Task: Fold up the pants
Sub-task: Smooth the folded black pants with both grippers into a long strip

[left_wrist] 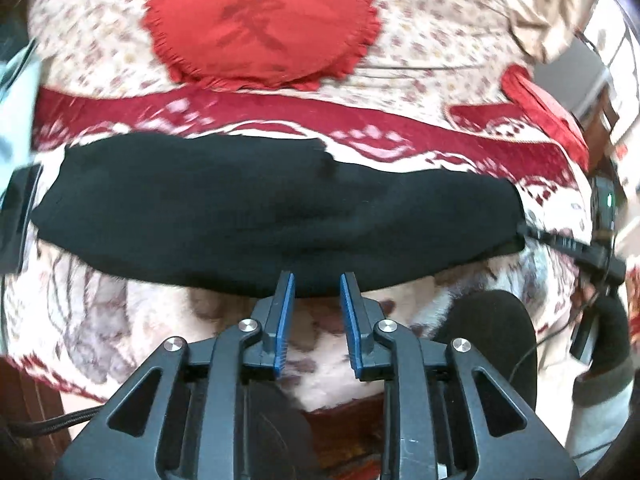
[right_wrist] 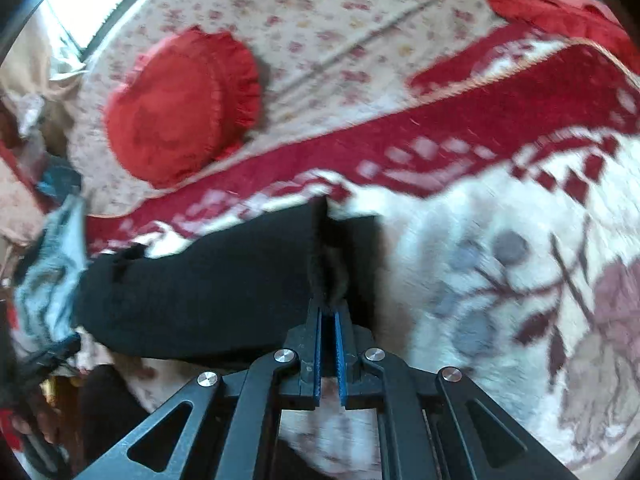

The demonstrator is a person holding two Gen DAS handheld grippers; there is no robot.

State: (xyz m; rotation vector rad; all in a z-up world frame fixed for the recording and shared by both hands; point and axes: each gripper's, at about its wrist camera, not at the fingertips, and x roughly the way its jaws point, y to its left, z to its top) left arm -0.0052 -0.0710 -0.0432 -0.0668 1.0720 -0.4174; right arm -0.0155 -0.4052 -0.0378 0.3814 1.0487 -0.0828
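Right gripper [right_wrist: 329,307] pinching pants [right_wrist: 208,288] edge; left gripper [left_wrist: 318,280] parted, empty, hovering.

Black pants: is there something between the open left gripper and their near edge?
Nothing visible. The left gripper is open just at the near edge of the black pants, with only blanket beneath. The right gripper already pinches the pants' end.

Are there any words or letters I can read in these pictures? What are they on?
No text reads clearly.
Red round cushion: one big dark Chinese-style character is stitched in its middle, too blurred to read for sure.
Black pants: no label or writing shows.
Red and white blanket: only flower and diamond patterns, no words.
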